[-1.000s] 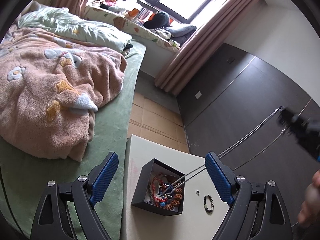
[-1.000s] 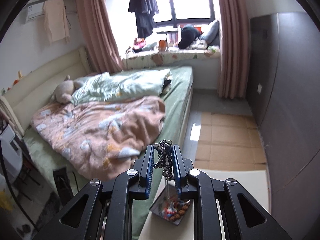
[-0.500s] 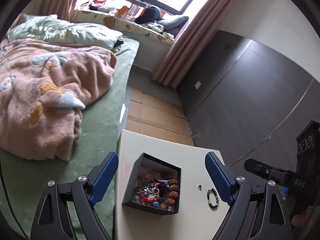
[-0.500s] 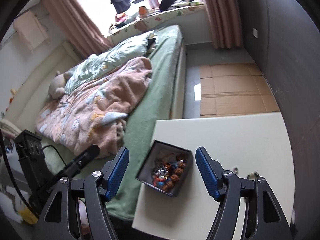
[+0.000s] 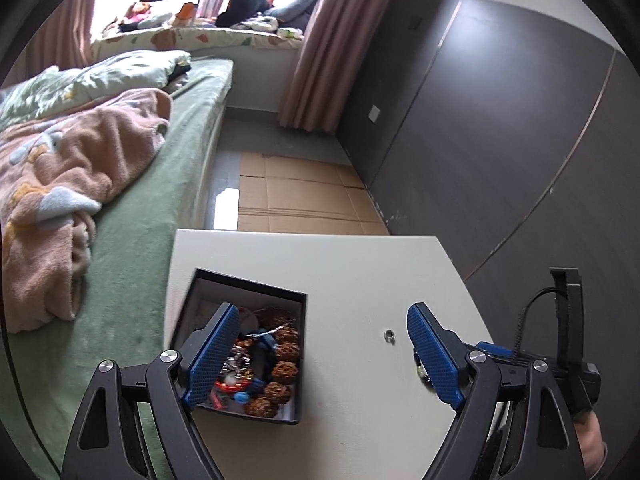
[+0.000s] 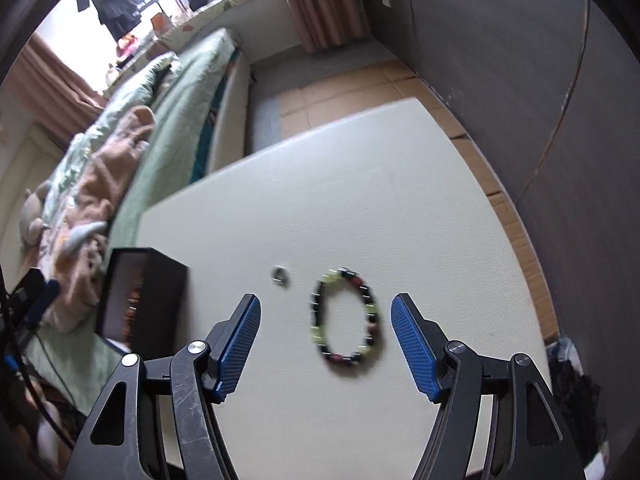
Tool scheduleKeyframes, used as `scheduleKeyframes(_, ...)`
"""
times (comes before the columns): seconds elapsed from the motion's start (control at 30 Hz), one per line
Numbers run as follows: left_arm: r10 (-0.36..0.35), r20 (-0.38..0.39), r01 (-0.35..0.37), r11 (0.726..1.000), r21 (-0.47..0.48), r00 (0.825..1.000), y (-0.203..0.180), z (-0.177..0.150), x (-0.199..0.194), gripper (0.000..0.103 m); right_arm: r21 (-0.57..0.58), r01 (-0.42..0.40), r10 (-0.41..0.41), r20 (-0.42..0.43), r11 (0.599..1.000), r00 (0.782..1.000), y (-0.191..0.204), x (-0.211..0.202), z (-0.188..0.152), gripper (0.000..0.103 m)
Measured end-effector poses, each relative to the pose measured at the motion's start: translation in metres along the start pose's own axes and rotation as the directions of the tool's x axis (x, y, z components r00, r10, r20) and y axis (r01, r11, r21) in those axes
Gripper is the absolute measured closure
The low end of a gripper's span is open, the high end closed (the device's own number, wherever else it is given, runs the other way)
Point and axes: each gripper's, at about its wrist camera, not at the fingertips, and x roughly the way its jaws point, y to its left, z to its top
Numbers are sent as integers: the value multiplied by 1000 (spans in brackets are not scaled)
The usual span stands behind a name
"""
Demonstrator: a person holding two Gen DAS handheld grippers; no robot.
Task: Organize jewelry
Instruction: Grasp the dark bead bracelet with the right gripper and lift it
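Note:
A black open box [image 5: 297,312] holding several beaded bracelets and chains sits at the left of the white table [image 5: 352,264]. My left gripper [image 5: 322,354] is open and empty above the box's right side. A small silver ring [image 5: 388,335] lies between its fingers. In the right wrist view my right gripper [image 6: 325,344] is open and empty, low over a bracelet of green, black and dark red beads [image 6: 347,317] that lies flat between its fingers. The ring [image 6: 280,275] lies just left of the bracelet, and the box [image 6: 158,300] stands further left.
A bed [image 5: 160,184] with green sheet and a pink blanket [image 5: 68,184] runs along the table's left edge. A dark wall [image 5: 500,128] stands to the right. Cardboard [image 5: 304,196] covers the floor beyond the table. The other gripper's body [image 5: 568,340] shows at the right.
My right gripper let go of the metal necklace over the box, opened, and swung right and down over the beaded bracelet. My left gripper came lower and closer to the box.

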Motion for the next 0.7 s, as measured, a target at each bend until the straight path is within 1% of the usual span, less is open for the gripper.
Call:
scheduleKeyframes(0.03, 2, -5, -2, 1000, 6, 1000, -4, -1, 4, 18, -6, 18, -19, -18, 1000, 1000, -5, 6, -1, 35)
scheduleKeyframes(0.1, 9, -22, -8, 1000, 15, 1000, -11, -3, 13, 27, -19, 30, -31, -43, 999, 999, -11, 14, -2, 36)
scheduleKeyframes(0.13, 10, -34, -9, 1000, 16, 999, -14, -3, 18, 28, -24, 37, -39, -54, 999, 998, -13, 19, -2, 38)
scheduleKeyframes(0.17, 9, -45, -8, 1000, 16, 999, -15, -4, 23, 31, -31, 43, -45, -62, 999, 997, -15, 22, -2, 43)
scheduleKeyframes(0.2, 8, -54, -7, 1000, 17, 999, -17, -5, 27, 32, -38, 48, -51, -75, 998, 996, -17, 27, -2, 46)
scheduleKeyframes(0.27, 15, -66, -13, 999, 30, 998, -22, -7, 34, 35, -48, 49, -53, -93, 998, 994, -17, 33, -1, 56)
scheduleKeyframes(0.3, 22, -68, -19, 999, 36, 997, -24, -7, 36, 35, -66, 58, -64, -99, 996, 993, -16, 36, -1, 58)
scheduleKeyframes(0.37, 32, -67, -29, 999, 44, 997, -26, -10, 40, 35, -131, 93, -107, -101, 987, 989, -9, 43, -3, 65)
scheduleKeyframes(0.4, 35, -70, -32, 998, 47, 997, -27, -10, 43, 36, -167, 116, -134, -96, 979, 986, -5, 45, -4, 66)
scheduleKeyframes(0.43, 37, -73, -33, 998, 48, 997, -28, -12, 45, 37, -200, 137, -157, -88, 970, 984, -2, 46, -5, 71)
scheduleKeyframes(0.47, 40, -78, -36, 998, 48, 996, -29, -13, 47, 40, -226, 160, -183, -83, 961, 980, 0, 46, -6, 81)
scheduleKeyframes(0.5, 43, -84, -39, 998, 49, 996, -32, -14, 49, 42, -247, 184, -209, -75, 951, 975, 0, 47, -7, 84)
scheduleKeyframes(0.53, 46, -87, -42, 998, 50, 995, -33, -15, 52, 42, -243, 177, -201, -78, 954, 976, -2, 46, -6, 91)
scheduleKeyframes(0.57, 51, -88, -47, 997, 54, 995, -35, -15, 54, 43, -231, 167, -190, -83, 958, 978, -6, 45, -5, 93)
scheduleKeyframes(0.63, 55, -96, -49, 996, 71, 994, -41, -15, 60, 48, -191, 113, -134, -99, 975, 986, -17, 43, -1, 93)
scheduleKeyframes(0.67, 54, -107, -45, 995, 84, 993, -44, -15, 64, 53, -177, 96, -114, -99, 980, 988, -20, 41, 0, 93)
scheduleKeyframes(0.7, 52, -117, -41, 995, 96, 992, -49, -14, 69, 55, -161, 75, -91, -93, 984, 991, -23, 38, 2, 93)
